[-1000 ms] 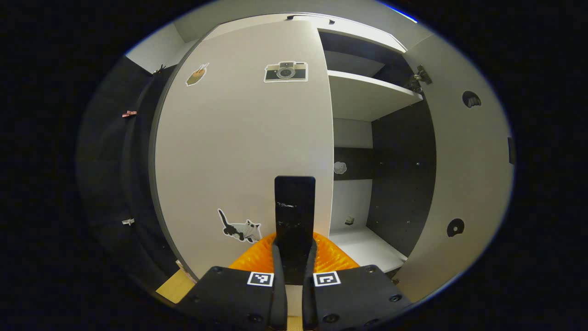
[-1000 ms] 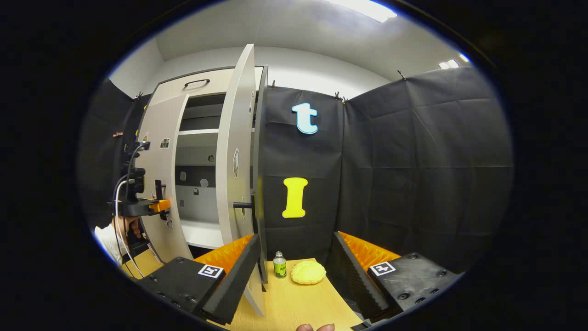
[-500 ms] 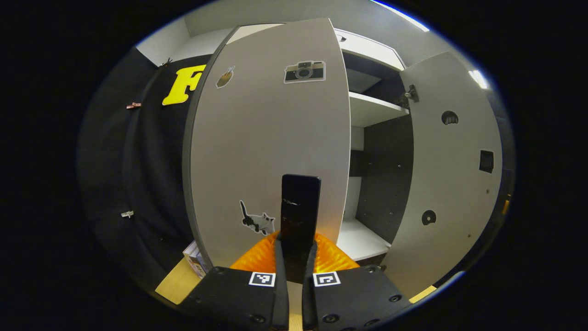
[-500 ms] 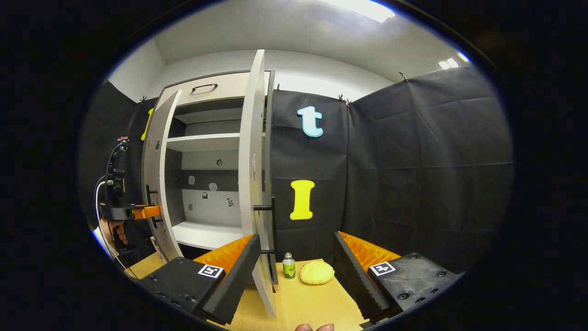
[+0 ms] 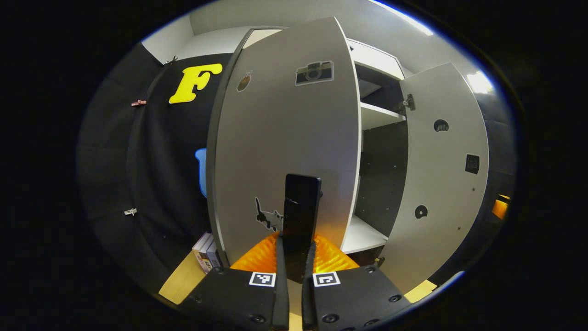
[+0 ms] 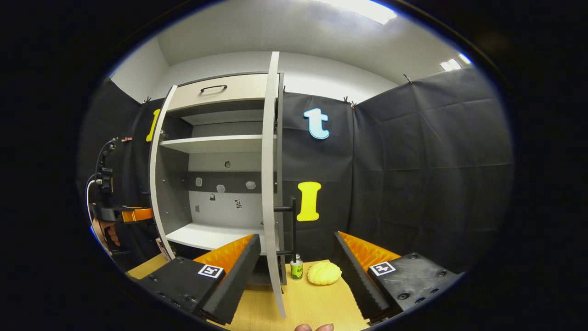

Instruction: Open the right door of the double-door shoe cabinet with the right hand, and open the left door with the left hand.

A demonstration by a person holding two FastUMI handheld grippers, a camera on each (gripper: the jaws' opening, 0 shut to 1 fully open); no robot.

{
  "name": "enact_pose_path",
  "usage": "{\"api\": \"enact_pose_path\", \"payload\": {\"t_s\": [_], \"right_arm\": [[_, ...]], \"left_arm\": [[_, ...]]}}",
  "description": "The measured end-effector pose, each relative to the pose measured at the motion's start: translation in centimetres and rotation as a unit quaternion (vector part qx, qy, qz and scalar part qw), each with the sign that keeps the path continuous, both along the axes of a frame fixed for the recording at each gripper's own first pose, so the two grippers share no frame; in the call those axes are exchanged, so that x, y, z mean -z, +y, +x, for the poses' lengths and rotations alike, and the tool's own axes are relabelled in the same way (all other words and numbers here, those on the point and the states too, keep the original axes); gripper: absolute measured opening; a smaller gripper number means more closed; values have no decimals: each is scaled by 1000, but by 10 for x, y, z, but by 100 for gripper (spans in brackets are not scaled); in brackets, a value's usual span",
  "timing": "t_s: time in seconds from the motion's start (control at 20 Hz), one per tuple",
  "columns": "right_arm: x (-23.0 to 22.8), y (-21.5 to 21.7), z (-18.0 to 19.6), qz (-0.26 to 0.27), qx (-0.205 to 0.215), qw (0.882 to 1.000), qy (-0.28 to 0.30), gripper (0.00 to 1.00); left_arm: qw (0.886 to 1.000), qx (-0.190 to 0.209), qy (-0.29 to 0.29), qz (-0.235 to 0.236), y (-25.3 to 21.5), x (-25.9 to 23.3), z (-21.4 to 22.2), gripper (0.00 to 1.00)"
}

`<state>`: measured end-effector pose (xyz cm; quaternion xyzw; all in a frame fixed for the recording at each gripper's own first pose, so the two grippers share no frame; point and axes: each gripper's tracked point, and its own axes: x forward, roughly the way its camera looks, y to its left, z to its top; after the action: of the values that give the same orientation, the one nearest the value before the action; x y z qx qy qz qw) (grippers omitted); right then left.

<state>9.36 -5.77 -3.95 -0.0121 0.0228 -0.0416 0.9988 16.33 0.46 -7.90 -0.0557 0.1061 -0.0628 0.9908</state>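
In the left gripper view my left gripper (image 5: 295, 250) is shut on the black handle (image 5: 301, 207) of the left door (image 5: 285, 138), a pale grey door with stickers that stands swung well out. The right door (image 5: 438, 184) stands wide open beyond it, and a white shelf (image 5: 379, 115) shows in between. In the right gripper view my right gripper (image 6: 296, 273) is open and holds nothing. The right door (image 6: 270, 184) is edge-on just ahead, in line with the gap between the fingers. Its black handle (image 6: 292, 225) faces right. The left gripper (image 6: 124, 214) sits at the left door's edge (image 6: 155, 184).
A small green bottle (image 6: 296, 268) and a yellow bumpy object (image 6: 324, 273) sit on the wooden table (image 6: 317, 303) by the right door's foot. Books (image 5: 206, 252) lie on the table left of the left door. A drawer (image 6: 220, 89) tops the cabinet. Black cloth walls close in on both sides.
The left door has swung further open with my left gripper shut on its handle, baring more of the shelves. The right gripper has stayed open; the right door now looks edge-on.
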Motion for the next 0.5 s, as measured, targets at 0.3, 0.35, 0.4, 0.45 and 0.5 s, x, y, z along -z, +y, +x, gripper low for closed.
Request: {"api": "enact_pose_path", "payload": {"t_s": [0.3, 0.35, 0.4, 0.45, 0.5], "right_arm": [[3, 20, 0, -8, -14, 1000, 3, 99], [4, 24, 0, -8, -17, 1000, 4, 99], [6, 27, 1, -7, -18, 1000, 6, 99], [6, 30, 0, -6, -21, 1000, 7, 99], [6, 34, 0, -6, -23, 1000, 6, 99]], "left_arm": [[1000, -3, -6, 2, 18, 0, -17, 15], [1000, -2, -6, 3, 21, -1, -20, 15], [1000, -3, -6, 4, 25, -1, -23, 15], [1000, -4, -6, 5, 29, -1, -25, 15], [1000, -6, -6, 6, 33, -1, -27, 15]]}}
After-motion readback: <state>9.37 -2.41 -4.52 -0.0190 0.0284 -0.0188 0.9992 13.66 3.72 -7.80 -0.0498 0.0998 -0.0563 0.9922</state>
